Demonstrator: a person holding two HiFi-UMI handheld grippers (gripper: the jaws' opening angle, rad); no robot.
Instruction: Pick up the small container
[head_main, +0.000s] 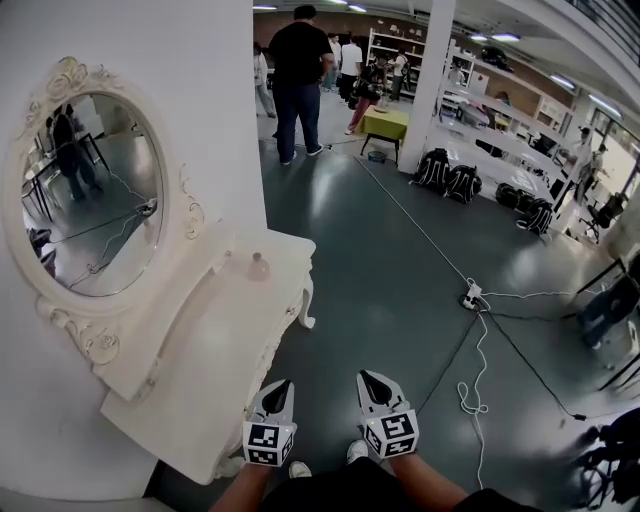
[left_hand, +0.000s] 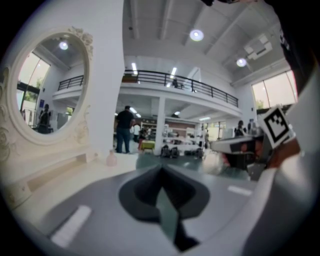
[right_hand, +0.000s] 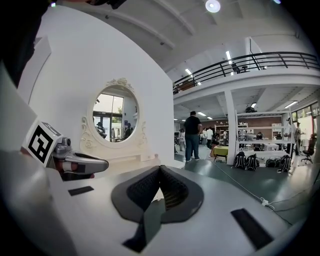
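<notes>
The small container (head_main: 259, 267), a pale pink bottle, stands upright near the far end of the white vanity table (head_main: 215, 350), below the oval mirror (head_main: 92, 190). In the left gripper view the bottle (left_hand: 111, 158) shows far ahead on the tabletop. My left gripper (head_main: 277, 385) hovers by the table's near right corner, jaws shut and empty. My right gripper (head_main: 371, 378) is beside it over the floor, also shut with nothing held. Both are well short of the bottle. The right gripper view shows its jaws (right_hand: 160, 168) meeting at a point, with the left gripper (right_hand: 75, 162) at its left.
The vanity stands against a white wall. A power strip (head_main: 472, 296) and white cables (head_main: 478, 380) lie on the grey floor to the right. Farther back are standing people (head_main: 299, 80), a yellow-green table (head_main: 386, 124) and black backpacks (head_main: 448, 175).
</notes>
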